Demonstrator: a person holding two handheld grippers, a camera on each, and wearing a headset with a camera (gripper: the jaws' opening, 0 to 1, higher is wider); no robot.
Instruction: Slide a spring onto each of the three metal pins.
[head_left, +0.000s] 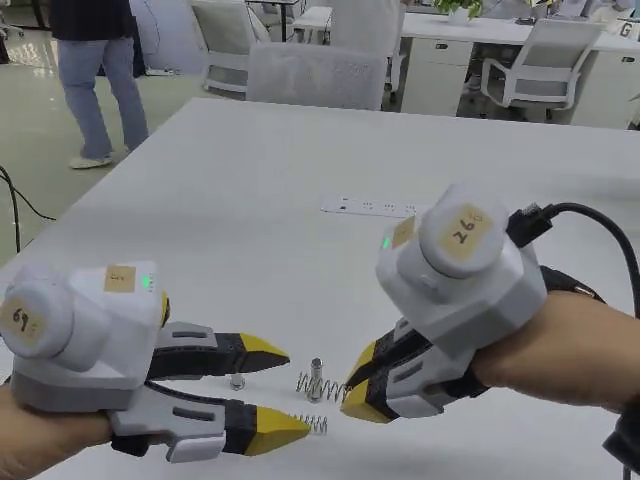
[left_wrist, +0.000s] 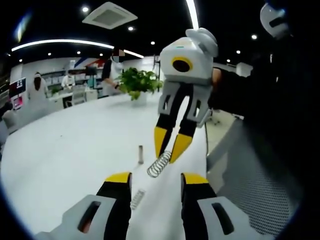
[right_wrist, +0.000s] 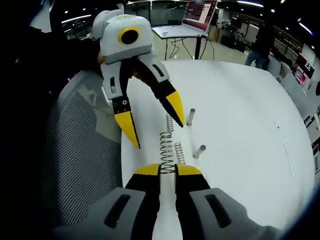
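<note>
Pinching a thin wire spring (right_wrist: 167, 142) by its near end with the right claw (right_wrist: 168, 171), jaws pressed together on the last coils, free length reaching forward low over the table (head_left: 250, 200), close to its near edge. Just beside that free end, an upright metal pin (head_left: 317, 368); a second pin (head_left: 237, 381) a little further along toward the left end of that edge, near the left claw (head_left: 298, 390). Left claw spread wide and holding nothing, with a loose spring (head_left: 312, 424) lying flat on the table just beside its lower jaw.

Judged by looks: very light, firm along its length only until pushed, then quick to buckle or bow sideways. Round, smooth wire, so apt to squirt out of a hard pinch. Best held across a few coils at one end, gently enough not to flatten them, leaving the open far end free to go over the pin top. Possibly better a hold nearer the middle, against wobble at the tip. Pins stiff and slick but small, probably easy to knock over; worth steadying at the base with the spread claw while threading.
</note>
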